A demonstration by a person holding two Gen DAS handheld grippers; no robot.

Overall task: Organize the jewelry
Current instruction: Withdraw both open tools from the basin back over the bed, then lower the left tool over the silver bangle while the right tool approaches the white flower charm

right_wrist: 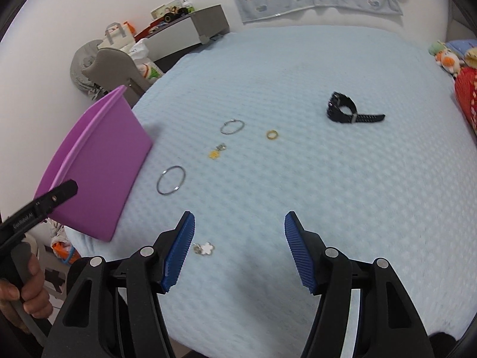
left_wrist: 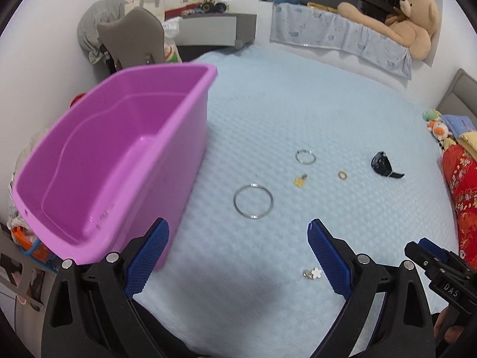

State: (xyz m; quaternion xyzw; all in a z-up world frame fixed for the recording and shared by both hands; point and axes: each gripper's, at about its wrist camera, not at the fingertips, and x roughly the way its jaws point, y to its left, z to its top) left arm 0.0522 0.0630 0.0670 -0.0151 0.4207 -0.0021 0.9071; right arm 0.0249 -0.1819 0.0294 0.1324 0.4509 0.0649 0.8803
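Both your left tongs [left_wrist: 238, 253] and right tongs [right_wrist: 240, 247] stand wide, holding nothing. The white flower charm [right_wrist: 206, 248] lies half-hidden beside the right tongs' left finger; the purple bin [left_wrist: 113, 161] is blurred.

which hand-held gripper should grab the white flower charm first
Probably the right hand-held gripper: it is open, with the white flower charm just beside its left finger. The left hand-held gripper, also open, sits next to the purple bin.
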